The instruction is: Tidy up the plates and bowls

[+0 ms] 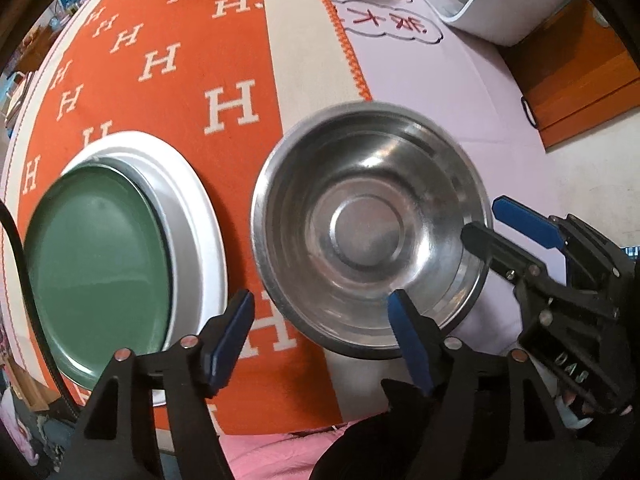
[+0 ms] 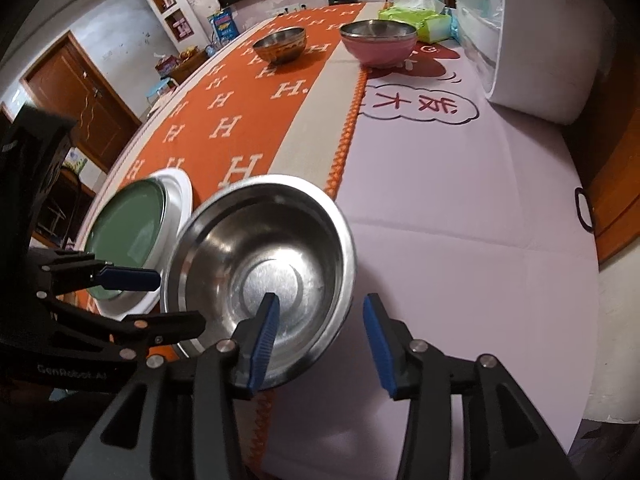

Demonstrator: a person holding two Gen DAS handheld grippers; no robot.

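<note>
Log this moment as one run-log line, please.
left gripper: open, straddling steel bowl rim | right gripper: open, straddling bowl rim | green plate: on white plate | far bowls: untouched

- Both views are bright enough, with soft, even indoor light and no hard shadows anywhere on the tablecloth [image 2: 460, 200].
- Heavy fisheye warp: the table edges bend into curves and the corners go black in both pictures.
- The steel bowl [image 1: 370, 228] catches white glare streaks on its inner wall, and its far rim looks smeared with motion blur.
- The green plate [image 1: 98, 268] has a dull sheen, with no sharp reflections.
- In the right wrist view the background room is a bit hazy and washed out; the far bowls stay reasonably clear.
</note>
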